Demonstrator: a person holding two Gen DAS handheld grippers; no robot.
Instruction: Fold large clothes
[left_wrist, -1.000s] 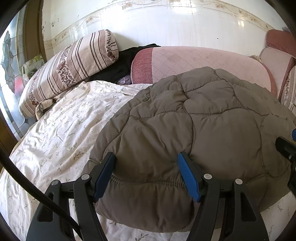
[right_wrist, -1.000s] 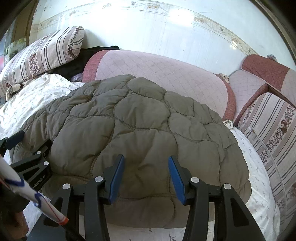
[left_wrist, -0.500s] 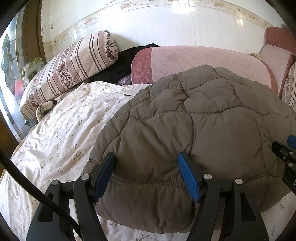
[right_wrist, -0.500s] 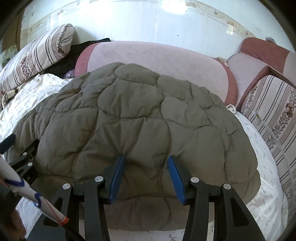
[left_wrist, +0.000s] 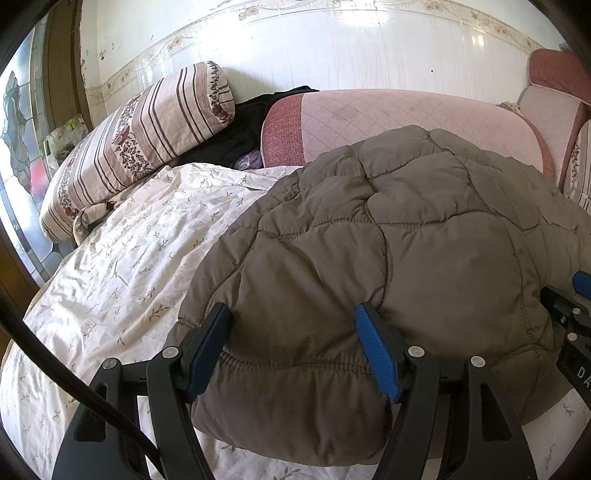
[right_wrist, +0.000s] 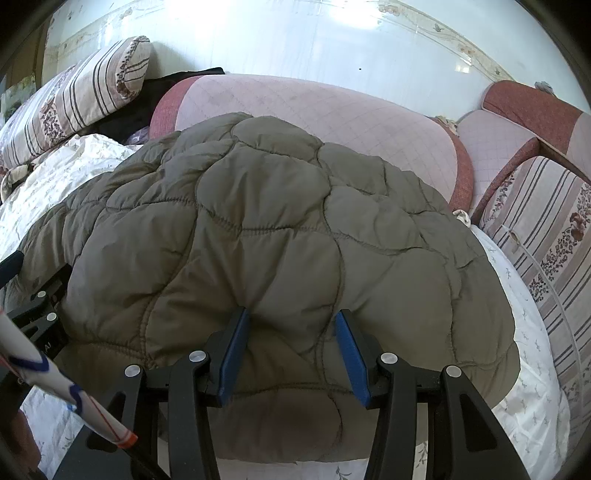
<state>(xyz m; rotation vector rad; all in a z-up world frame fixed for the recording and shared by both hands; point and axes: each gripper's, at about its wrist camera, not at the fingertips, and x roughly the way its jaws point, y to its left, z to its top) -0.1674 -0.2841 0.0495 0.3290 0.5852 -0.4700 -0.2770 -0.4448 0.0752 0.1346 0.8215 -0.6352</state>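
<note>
A grey-brown quilted jacket (left_wrist: 406, 240) lies puffed up on the bed, its elastic hem nearest me. My left gripper (left_wrist: 293, 325) is shut on the hem's left part, and thick padding bulges between its blue pads. In the right wrist view the jacket (right_wrist: 277, 221) fills the middle. My right gripper (right_wrist: 291, 328) is shut on the hem's right part, and creases run out from both pads. Each gripper shows at the edge of the other's view: the right gripper (left_wrist: 569, 317) and the left gripper (right_wrist: 40, 306).
The bed has a white floral sheet (left_wrist: 129, 258). A striped bolster pillow (left_wrist: 140, 136) and a black garment (left_wrist: 240, 129) lie at the back left. A pink cushion (left_wrist: 388, 118) stands behind the jacket, striped cushions (right_wrist: 546, 229) to the right. A white rod (right_wrist: 55, 384) crosses the right view's lower left.
The right gripper has sunk a little with the jacket's hem, so the jacket looks larger and flatter in its view. The left gripper has kept still.
</note>
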